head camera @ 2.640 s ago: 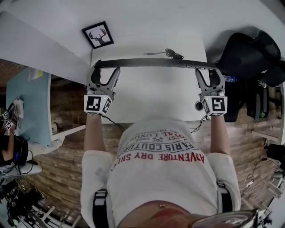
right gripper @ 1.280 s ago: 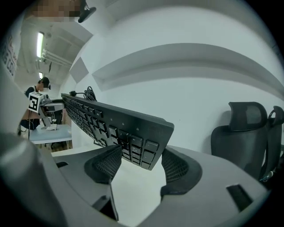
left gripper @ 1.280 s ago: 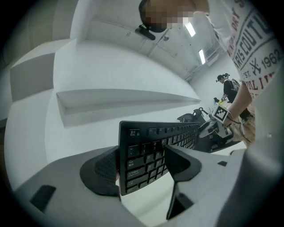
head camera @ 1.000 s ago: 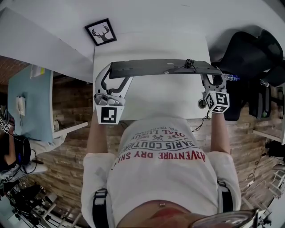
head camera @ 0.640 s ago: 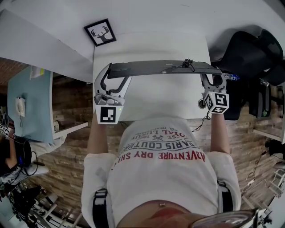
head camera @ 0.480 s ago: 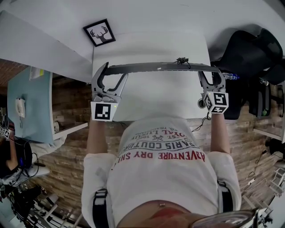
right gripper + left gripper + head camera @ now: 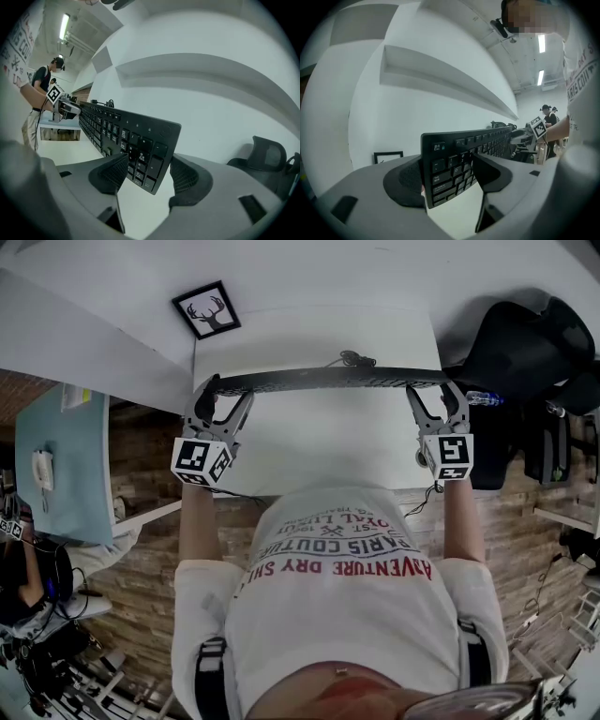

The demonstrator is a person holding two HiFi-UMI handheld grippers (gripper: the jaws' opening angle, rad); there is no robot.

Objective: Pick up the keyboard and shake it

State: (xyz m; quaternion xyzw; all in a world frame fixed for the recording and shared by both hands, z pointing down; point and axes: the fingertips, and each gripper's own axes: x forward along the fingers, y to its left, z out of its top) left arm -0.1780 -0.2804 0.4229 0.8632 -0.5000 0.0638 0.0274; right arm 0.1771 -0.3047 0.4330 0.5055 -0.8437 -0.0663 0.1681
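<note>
A black keyboard point(image 7: 328, 379) hangs in the air above the white desk point(image 7: 319, 446), turned nearly edge-on to the head view, its cable point(image 7: 351, 359) bunched behind it. My left gripper point(image 7: 223, 390) is shut on its left end; in the left gripper view the pads clamp the keyboard point(image 7: 459, 157) beside the Esc key, gripper point(image 7: 447, 176). My right gripper point(image 7: 436, 390) is shut on the right end; in the right gripper view the keyboard point(image 7: 122, 133) runs away to the left from between the pads, gripper point(image 7: 146, 176).
A framed deer picture point(image 7: 206, 311) lies at the desk's far left corner. A black office chair point(image 7: 525, 352) stands right of the desk. A white shelf point(image 7: 440, 79) runs along the wall. Other people stand in the background.
The keyboard has tipped from showing a broad face to nearly edge-on, and the left gripper has swung left and rolled. Both grippers have kept their hold on it.
</note>
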